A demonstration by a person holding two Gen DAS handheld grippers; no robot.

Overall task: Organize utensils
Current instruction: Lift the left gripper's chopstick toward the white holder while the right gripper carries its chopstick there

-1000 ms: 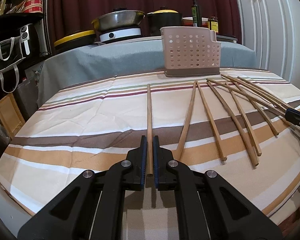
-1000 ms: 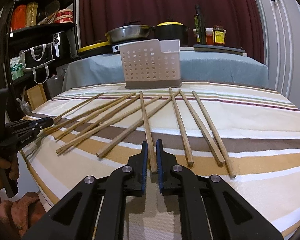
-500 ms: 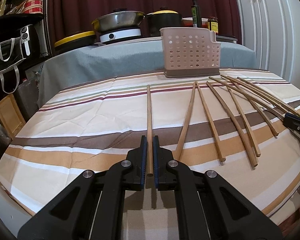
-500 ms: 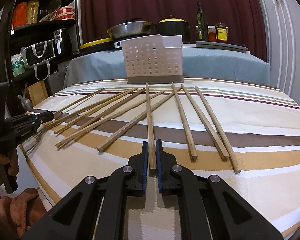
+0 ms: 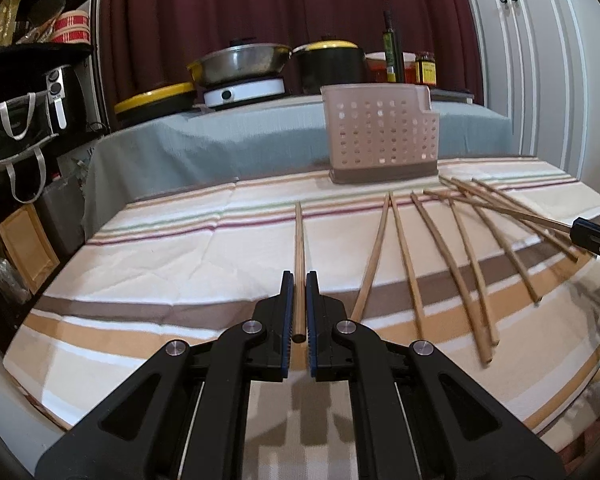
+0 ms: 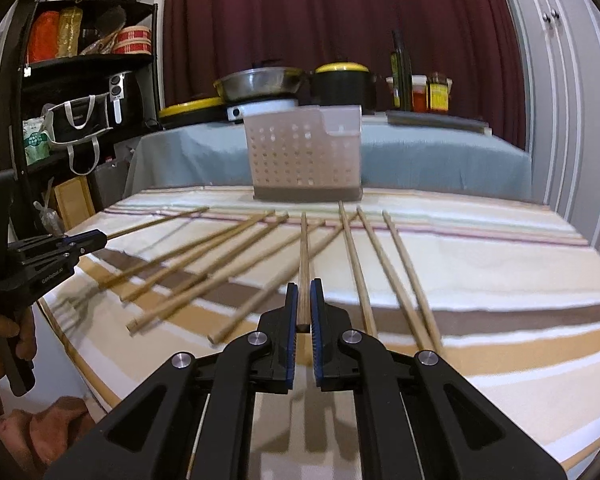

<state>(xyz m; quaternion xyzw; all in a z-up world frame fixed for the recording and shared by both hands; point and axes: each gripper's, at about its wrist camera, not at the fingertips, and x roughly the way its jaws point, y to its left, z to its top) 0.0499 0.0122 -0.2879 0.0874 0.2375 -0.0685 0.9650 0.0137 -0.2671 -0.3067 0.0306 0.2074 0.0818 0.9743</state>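
My left gripper (image 5: 299, 276) is shut on the near end of a wooden chopstick (image 5: 299, 240) that points at the far edge of the table. My right gripper (image 6: 304, 286) is shut the same way on another chopstick (image 6: 304, 248), held above the ones lying beneath it. Several loose chopsticks (image 5: 464, 260) (image 6: 404, 272) fan out on the striped tablecloth (image 5: 160, 280). A beige perforated utensil basket (image 5: 380, 136) (image 6: 304, 156) stands upright at the table's far edge. The right gripper (image 5: 580, 230) shows at the right rim, the left gripper (image 6: 100, 240) at the left rim.
Behind the table is a grey-covered counter (image 5: 260, 136) with a pan, pots and bottles. A dark shelf (image 6: 80, 80) with bags stands on the left, white cupboard doors (image 5: 540, 60) on the right. A person's hand (image 6: 4, 344) holds the left gripper's handle.
Both grippers have risen with their chopsticks still held. The table and basket sit lower in both views, and the scene is blurred by motion.
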